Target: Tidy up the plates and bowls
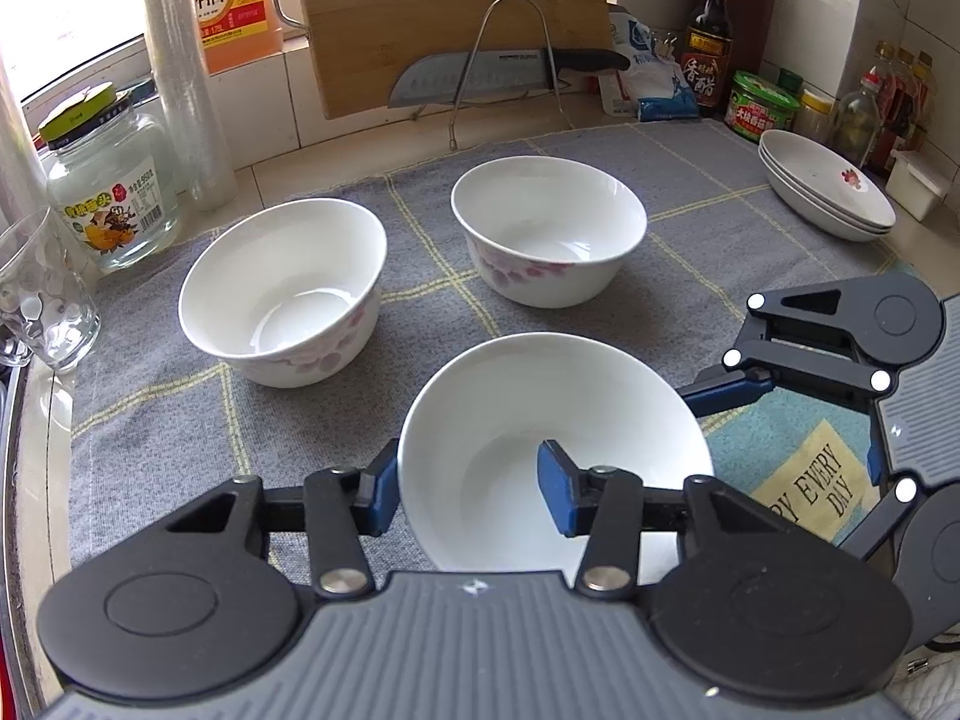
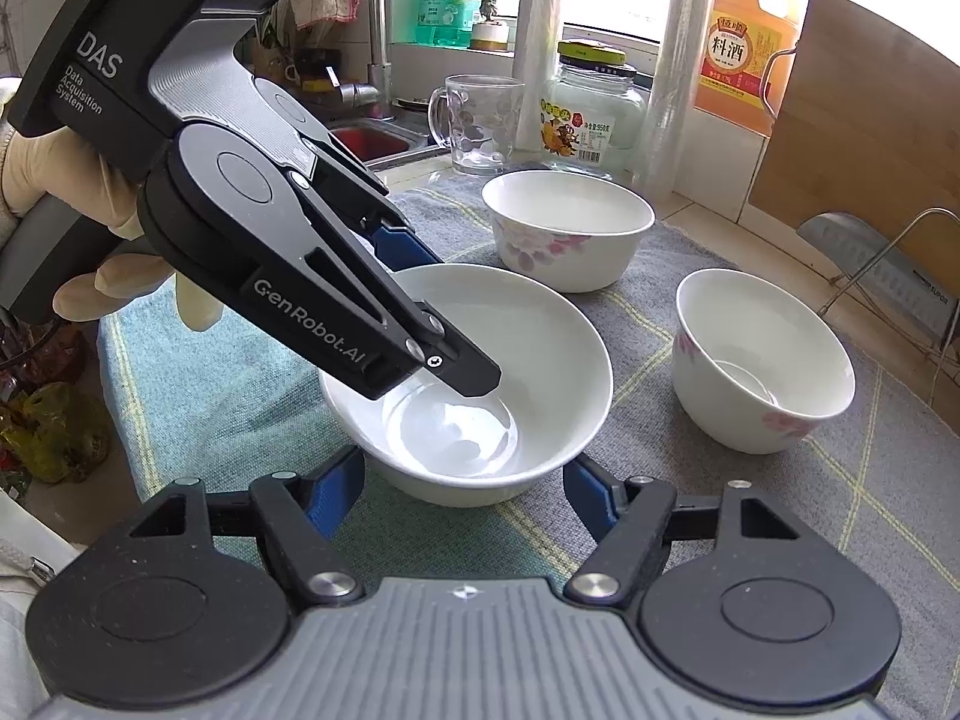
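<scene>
- Plain white bowl [image 1: 555,450] sits nearest the person on the grey checked cloth [image 1: 150,420]. The left gripper [image 1: 468,480] straddles its near-left rim, one blue pad outside the wall and one inside. That is a rim pinch, the sensible hold for a wall too wide to span.
- The left jaws look pressed onto that wall, though from the right wrist view the black finger inside the bowl hides the contact, so I cannot tell how firm the hold is.
- The right gripper [image 2: 465,480] hangs at the same bowl's opposite side with its jaws spread wide, the blue pads flanking the bowl's base and touching nothing I can make out. It likely waits there to steady or take over the bowl.
- Two flowered bowls, the left one [image 1: 282,291] and the farther one [image 1: 549,228], stand upright and apart on the cloth beyond the held bowl. Each is open-mouthed, so either could receive the plain bowl as the start of a nest.
- The stack of plates [image 1: 825,186] rests at the far right corner of the cloth, already gathered, which suggests the bowls are the part left to sort.
- Along the back of the desk, a glass jar [image 1: 111,192], a glass mug [image 1: 42,294], a cutting board [image 1: 456,18] and a knife [image 1: 510,75] in its wire rack stand off the cloth, clear of the working area.
</scene>
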The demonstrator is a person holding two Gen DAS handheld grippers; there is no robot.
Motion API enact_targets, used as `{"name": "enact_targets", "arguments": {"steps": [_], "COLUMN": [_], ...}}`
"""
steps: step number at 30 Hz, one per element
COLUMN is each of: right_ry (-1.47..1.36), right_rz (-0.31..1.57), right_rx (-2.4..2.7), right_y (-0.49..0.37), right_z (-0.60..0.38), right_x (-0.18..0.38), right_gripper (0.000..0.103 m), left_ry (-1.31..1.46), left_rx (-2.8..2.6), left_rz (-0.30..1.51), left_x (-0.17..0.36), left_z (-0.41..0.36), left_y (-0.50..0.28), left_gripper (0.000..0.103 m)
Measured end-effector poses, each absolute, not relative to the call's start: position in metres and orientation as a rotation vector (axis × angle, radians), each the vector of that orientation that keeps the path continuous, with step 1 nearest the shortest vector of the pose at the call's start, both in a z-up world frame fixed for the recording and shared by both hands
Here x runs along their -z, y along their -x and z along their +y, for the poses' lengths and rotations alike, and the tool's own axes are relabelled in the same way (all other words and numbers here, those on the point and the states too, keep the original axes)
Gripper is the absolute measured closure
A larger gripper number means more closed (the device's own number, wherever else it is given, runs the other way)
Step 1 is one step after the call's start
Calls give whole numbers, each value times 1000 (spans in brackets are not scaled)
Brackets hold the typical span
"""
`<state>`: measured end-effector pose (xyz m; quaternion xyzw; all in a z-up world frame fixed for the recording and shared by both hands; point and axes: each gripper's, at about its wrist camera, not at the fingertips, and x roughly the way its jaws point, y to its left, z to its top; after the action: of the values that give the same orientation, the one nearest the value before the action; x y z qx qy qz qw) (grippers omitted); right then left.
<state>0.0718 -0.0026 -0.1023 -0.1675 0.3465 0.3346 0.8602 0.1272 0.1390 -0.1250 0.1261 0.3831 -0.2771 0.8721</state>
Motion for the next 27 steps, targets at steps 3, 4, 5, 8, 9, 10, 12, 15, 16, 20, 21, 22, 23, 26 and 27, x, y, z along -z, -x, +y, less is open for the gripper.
{"name": "enact_targets", "arguments": {"steps": [3,4,5,8,9,10,12,15,16,20,21,22,23,26,27], "right_ry": [361,365,366,364,364,367,371,369,367,364,362,361,360,356,355], "right_rz": [729,728,729,729,729,727,727,729,731,738,740,742,743,749,750], "right_rx": [-696,-695,-693,-688,-685,-680,-669,-652,-644,-614,-607,-597,-589,-561,-553], "right_y": [-71,-71,-71,-69,-68,-67,-65,-63,-62,-57,-56,-55,-54,-49,-48], "right_z": [-3,-4,-5,-11,-12,-15,-20,-30,-35,-52,-56,-61,-65,-80,-85], "right_x": [102,101,100,97,95,94,92,88,87,83,83,82,81,79,78], "right_gripper": [26,26,26,26,26,26,26,26,26,26,26,26,26,26,26], "left_ry": [-272,-275,-278,-283,-284,-285,-286,-292,-294,-306,-310,-315,-317,-327,-329], "left_rx": [588,593,597,609,612,617,627,646,652,682,692,701,709,738,746], "left_rz": [792,790,788,782,780,778,774,767,765,760,757,754,752,744,743], "left_x": [123,123,122,120,120,119,118,116,116,115,114,114,114,113,113], "left_z": [138,137,136,130,128,126,119,107,103,85,80,75,70,54,49], "left_y": [-126,-126,-125,-125,-125,-124,-123,-122,-122,-121,-120,-119,-119,-117,-116], "left_gripper": [57,57,57,57,57,57,57,57,57,57,57,57,57,57,57]}}
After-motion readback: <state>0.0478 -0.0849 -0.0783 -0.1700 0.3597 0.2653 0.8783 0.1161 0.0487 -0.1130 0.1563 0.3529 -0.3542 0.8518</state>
